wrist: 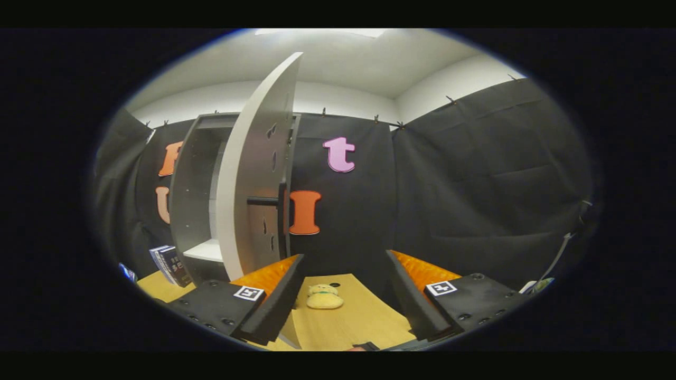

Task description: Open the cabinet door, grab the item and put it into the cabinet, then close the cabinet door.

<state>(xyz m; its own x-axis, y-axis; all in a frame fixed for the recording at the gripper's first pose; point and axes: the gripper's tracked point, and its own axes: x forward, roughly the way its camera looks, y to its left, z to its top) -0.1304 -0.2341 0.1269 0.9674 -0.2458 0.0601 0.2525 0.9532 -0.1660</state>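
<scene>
A grey cabinet (193, 184) stands on the wooden table (364, 316), to the left beyond my fingers. Its door (253, 174) is swung open toward me, edge on, with a dark bar handle (262, 201) on it. Inside I see a white shelf (207, 250). A small yellow plush toy (324, 296) lies on the table between and just beyond my fingers. My gripper (345, 295) is open and holds nothing; its left finger (274, 306) is close to the door's lower edge.
Books (170, 264) lean against the cabinet's left side on the table. Black cloth walls close the booth behind and to the right. A cable or strap (560, 253) hangs at the far right.
</scene>
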